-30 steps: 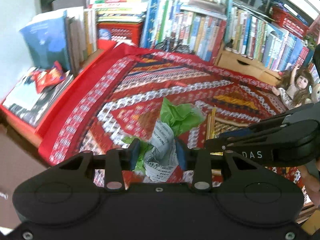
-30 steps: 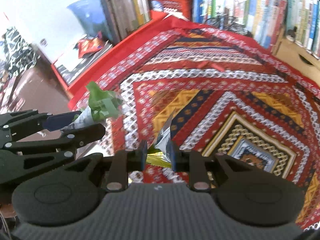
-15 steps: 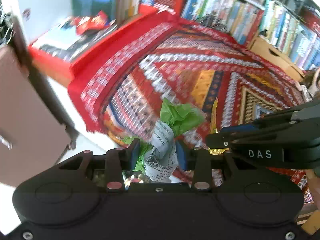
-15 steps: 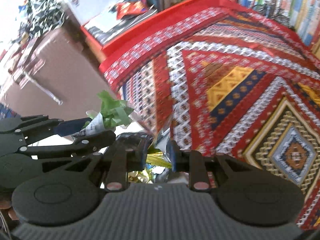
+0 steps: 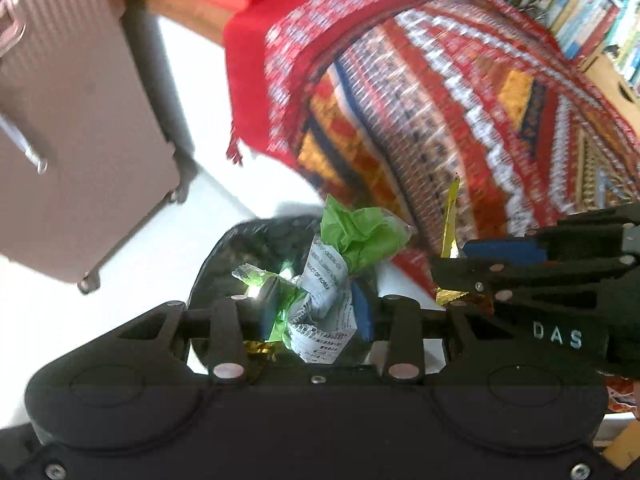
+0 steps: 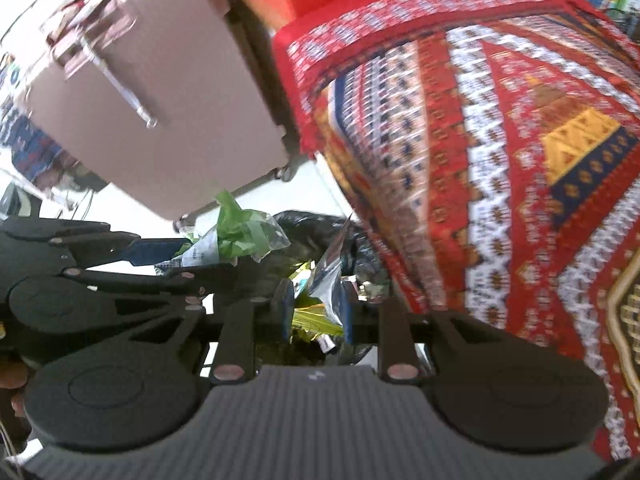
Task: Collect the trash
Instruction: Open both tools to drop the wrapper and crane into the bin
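Observation:
My left gripper (image 5: 316,308) is shut on a crumpled green and white printed wrapper (image 5: 336,272). It holds it above a black trash bag (image 5: 256,248) on the white floor. My right gripper (image 6: 314,308) is shut on a silver and gold foil wrapper (image 6: 330,276), also over the black trash bag (image 6: 316,226). The right gripper shows at the right of the left wrist view (image 5: 452,276), close beside the left one. The left gripper and its green wrapper (image 6: 236,236) show at the left of the right wrist view.
A pink hard-shell suitcase (image 5: 68,120) stands on the white floor to the left. A red patterned cloth (image 5: 440,112) hangs over the table edge on the right. Bookshelves (image 5: 580,8) stand far behind.
Both grippers have swung down and left, off the patterned table, with their wrappers still held. The suitcase and the black trash bag have come into view below them.

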`<state>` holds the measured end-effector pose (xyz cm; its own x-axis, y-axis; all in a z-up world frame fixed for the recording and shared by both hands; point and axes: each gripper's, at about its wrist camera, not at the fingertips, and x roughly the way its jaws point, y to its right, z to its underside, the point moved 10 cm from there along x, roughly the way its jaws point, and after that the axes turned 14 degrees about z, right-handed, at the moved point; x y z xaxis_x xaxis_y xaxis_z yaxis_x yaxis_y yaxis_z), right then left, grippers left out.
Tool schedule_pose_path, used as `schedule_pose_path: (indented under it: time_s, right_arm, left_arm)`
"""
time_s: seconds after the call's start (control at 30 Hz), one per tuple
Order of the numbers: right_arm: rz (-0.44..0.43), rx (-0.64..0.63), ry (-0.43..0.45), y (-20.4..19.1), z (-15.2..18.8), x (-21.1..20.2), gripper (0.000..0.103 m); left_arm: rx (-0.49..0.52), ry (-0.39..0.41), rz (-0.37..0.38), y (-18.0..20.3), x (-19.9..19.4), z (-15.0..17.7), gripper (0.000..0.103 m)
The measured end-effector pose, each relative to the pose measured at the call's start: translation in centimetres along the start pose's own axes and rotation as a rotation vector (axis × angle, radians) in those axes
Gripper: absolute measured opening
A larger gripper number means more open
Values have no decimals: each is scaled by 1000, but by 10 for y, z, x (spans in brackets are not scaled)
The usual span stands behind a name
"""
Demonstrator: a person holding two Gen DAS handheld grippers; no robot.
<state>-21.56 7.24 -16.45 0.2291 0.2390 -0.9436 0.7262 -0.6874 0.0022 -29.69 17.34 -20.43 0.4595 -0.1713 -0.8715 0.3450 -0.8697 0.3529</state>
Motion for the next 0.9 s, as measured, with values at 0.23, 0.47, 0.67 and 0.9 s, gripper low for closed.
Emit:
schedule_pose_path:
  time_s: [0.23, 0.47, 0.67, 0.9]
  right_arm:
    - [-42, -105, 7, -26, 15, 31, 30]
    - [-47, -130, -1, -33, 21, 55, 36]
    - [-53, -126, 20, -33, 18, 60, 51]
    - [-53, -113, 33, -27, 16, 62, 62]
  left_arm:
    - [-77, -38, -26, -30, 25, 22, 37]
    - [-117, -64, -41, -47, 45, 33, 37]
    - [-139, -90, -42, -51, 61, 36, 40]
    - [-152, -105, -60, -54, 66, 36, 56]
